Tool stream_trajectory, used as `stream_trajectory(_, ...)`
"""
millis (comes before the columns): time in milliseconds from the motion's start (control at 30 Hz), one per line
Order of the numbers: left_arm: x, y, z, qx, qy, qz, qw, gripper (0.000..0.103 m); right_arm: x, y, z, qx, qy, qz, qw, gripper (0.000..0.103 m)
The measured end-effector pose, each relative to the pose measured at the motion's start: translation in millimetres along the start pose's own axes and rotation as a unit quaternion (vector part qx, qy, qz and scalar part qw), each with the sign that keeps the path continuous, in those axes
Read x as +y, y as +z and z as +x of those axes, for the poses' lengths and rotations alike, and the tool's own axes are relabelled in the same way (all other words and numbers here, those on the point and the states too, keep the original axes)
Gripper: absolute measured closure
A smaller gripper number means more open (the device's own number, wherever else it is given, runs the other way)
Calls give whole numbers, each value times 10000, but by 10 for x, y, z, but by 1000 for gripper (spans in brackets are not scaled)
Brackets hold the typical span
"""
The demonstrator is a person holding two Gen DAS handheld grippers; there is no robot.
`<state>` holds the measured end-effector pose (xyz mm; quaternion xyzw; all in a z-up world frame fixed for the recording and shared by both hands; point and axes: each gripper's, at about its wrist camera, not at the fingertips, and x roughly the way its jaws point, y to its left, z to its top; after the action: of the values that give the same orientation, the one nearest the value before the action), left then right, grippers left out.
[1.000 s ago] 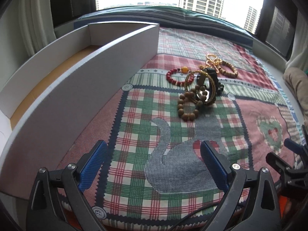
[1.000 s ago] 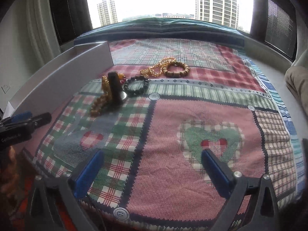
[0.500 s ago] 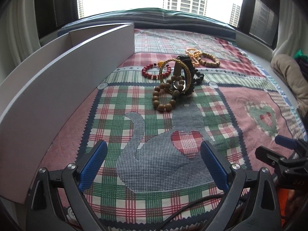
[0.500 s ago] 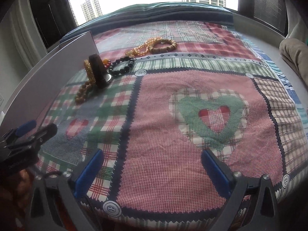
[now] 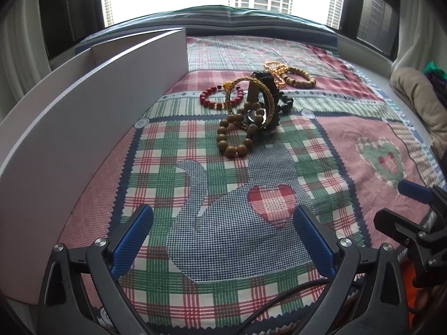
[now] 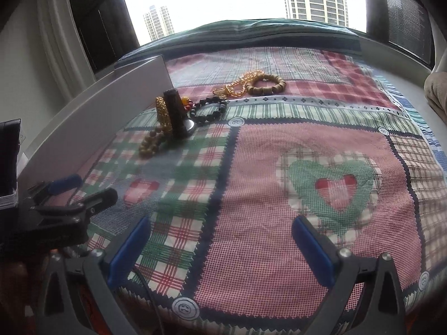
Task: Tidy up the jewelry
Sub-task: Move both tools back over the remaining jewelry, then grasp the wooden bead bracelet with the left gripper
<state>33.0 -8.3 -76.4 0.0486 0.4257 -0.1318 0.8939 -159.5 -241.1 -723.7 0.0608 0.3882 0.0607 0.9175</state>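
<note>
A jewelry pile lies on the patchwork cloth ahead. It holds a red bead bracelet [image 5: 215,96], a gold bangle [image 5: 264,92], a wooden bead bracelet [image 5: 232,139], a dark watch [image 5: 255,115], a black bead bracelet [image 6: 212,110], a gold chain [image 5: 275,68] and a second wooden bracelet [image 5: 300,76]. A white open box [image 5: 92,111] stands to the left. My left gripper [image 5: 222,238] is open and empty, well short of the pile. My right gripper [image 6: 222,247] is open and empty, over the cloth to the right of the left one.
The patchwork cloth [image 6: 279,195] covers the surface up to a window ledge at the back. A beige cushion [image 5: 419,97] lies at the far right. A dark box edge [image 6: 8,162] shows at the left of the right wrist view.
Both grippers have turned and shifted slightly; the pile now sits more central and nearer in the left wrist view. Both stay open and empty. The jewelry has not moved.
</note>
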Motion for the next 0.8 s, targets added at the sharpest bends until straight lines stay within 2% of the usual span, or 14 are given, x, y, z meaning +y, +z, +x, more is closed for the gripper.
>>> stream_trajectory(167,50,166,43,-46,-474,93,9988,3,-37,-31,17,115,74,112,9998,0)
stream_trajectory(267,79,270,104,-25,-562,179,9983,3,-55,-38,-3,126,78,138,9998,0)
stream_trajectory(500,82,493,356,-41,-459,569,9973,4,-54,-77,21,300,186,188,9992,0)
stream_trajectory(600,35,579,480,-96,-370,725,9966,8,-27,-95,12,313,199,151,9992,0)
stream_trajectory(800,129,683,789,55,-169,211,9996,24,7,-121,-4,338,221,128,9991,0)
